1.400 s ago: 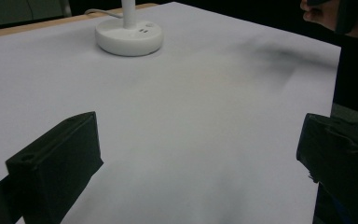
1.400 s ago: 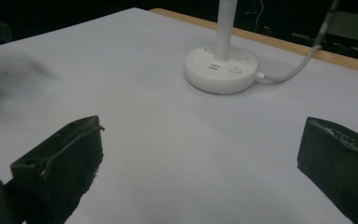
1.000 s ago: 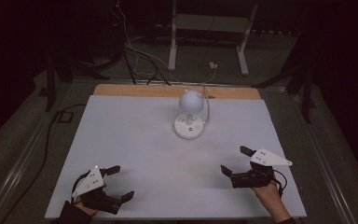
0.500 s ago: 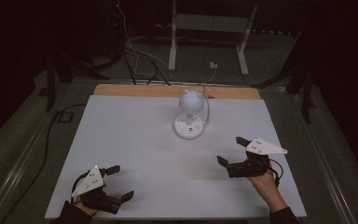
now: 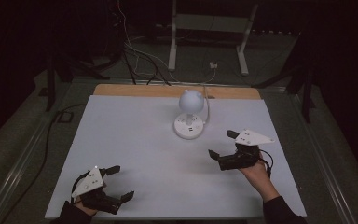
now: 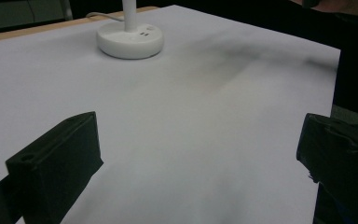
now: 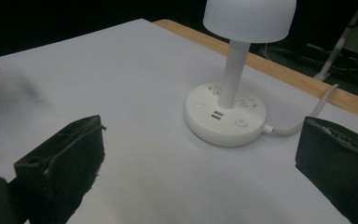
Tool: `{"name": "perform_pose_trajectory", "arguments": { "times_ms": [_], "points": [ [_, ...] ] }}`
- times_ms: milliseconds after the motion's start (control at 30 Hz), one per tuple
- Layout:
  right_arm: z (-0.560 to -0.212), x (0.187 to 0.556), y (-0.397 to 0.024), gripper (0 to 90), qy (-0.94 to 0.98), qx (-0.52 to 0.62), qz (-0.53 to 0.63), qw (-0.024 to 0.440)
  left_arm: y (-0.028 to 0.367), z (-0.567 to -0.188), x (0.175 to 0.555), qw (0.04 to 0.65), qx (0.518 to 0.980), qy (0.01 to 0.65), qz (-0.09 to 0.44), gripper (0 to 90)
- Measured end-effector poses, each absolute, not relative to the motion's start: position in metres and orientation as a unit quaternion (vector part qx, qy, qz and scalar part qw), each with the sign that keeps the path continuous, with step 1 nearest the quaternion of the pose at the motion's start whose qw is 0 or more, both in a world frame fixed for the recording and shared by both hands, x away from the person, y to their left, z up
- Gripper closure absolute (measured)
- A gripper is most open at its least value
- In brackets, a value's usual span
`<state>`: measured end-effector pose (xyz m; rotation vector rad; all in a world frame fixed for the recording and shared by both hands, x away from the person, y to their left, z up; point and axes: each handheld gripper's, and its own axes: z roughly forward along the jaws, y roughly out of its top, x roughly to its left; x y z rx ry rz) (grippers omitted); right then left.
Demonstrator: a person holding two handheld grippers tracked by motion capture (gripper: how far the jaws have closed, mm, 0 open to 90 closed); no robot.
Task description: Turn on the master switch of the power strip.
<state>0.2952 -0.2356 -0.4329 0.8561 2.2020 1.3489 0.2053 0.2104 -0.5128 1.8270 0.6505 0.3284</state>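
Observation:
A small white desk lamp with a round base, sockets and a domed shade stands at the back middle of the white table. Its base lies far ahead in the left gripper view, and the lamp is close ahead in the right gripper view. My left gripper rests near the table's front left corner, open and empty. A hand holds my right gripper right of the table's middle, pointing left toward the lamp, open and holding nothing.
A white cable runs from the lamp's base toward the wooden back edge of the table. Behind the table are loose cables on the floor and a white stand.
My right gripper has moved forward and left, closer to the lamp. The left gripper has stayed in place.

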Motion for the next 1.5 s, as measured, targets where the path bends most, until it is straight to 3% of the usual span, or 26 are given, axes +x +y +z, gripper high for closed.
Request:
{"name": "perform_pose_trajectory", "arguments": {
  "times_ms": [800,1500],
  "points": [
    [-0.444,0.332,-0.217,1.0,0.793,0.305,0.485,0.206,0.210,-0.513,0.205,0.553,0.774,0.274,0.139,0.3],
    [-0.475,0.365,-0.204,5.2,0.809,0.316,0.445,0.219,0.211,-0.513,0.205,0.555,0.772,0.276,0.138,0.3]
  ]
}}
